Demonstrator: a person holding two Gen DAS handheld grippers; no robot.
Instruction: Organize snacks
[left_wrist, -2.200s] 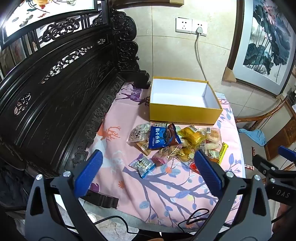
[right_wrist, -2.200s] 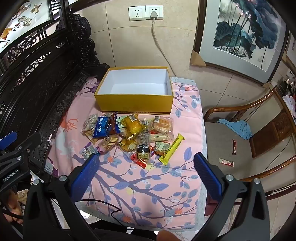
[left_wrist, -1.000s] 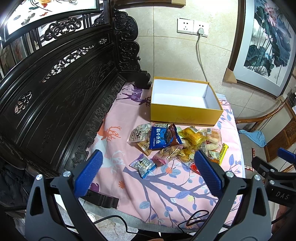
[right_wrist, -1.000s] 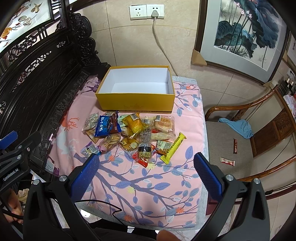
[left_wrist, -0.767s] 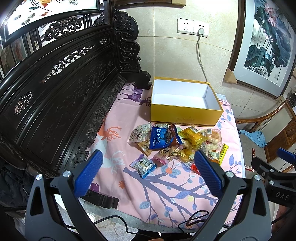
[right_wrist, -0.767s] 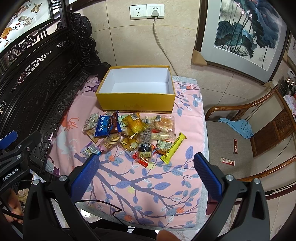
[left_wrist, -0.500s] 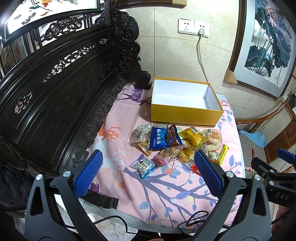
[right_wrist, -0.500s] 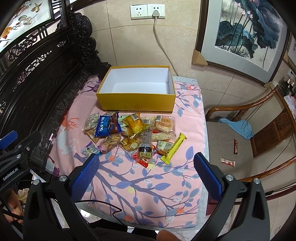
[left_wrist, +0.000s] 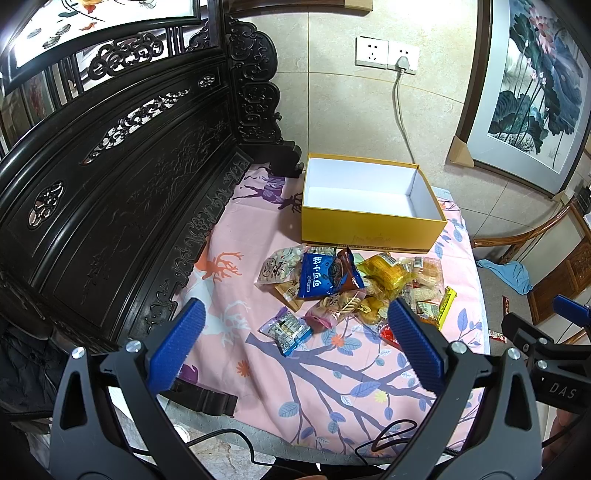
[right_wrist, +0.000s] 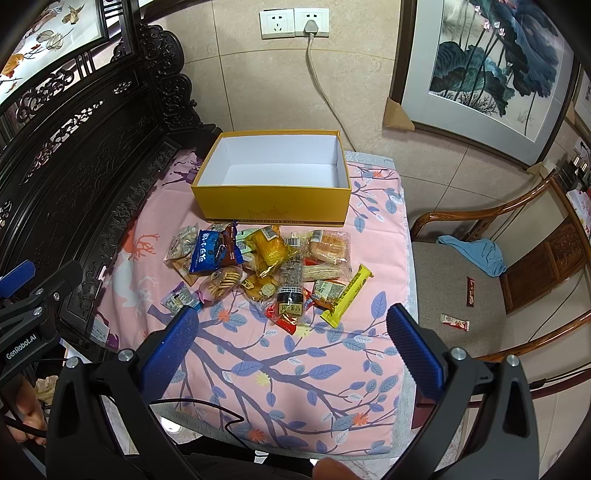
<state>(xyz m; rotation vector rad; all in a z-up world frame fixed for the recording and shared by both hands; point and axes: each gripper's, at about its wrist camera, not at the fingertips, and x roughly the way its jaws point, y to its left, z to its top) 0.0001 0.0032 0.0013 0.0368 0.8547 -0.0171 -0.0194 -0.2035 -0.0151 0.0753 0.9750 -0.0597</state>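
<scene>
Both grippers are hanging above the near part of the pink tablecloth (right_wrist: 295, 354), the left gripper (left_wrist: 295, 350) and right gripper (right_wrist: 291, 347) standing wide apart and holding nothing. The snacks (right_wrist: 266, 266) are lying in a heap just before the yellow box (right_wrist: 271, 206).

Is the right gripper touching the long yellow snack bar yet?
Apart. The right wrist view shows the right gripper open and held back from the pile, with bare pink tablecloth between its fingertips and the long yellow snack bar.
</scene>
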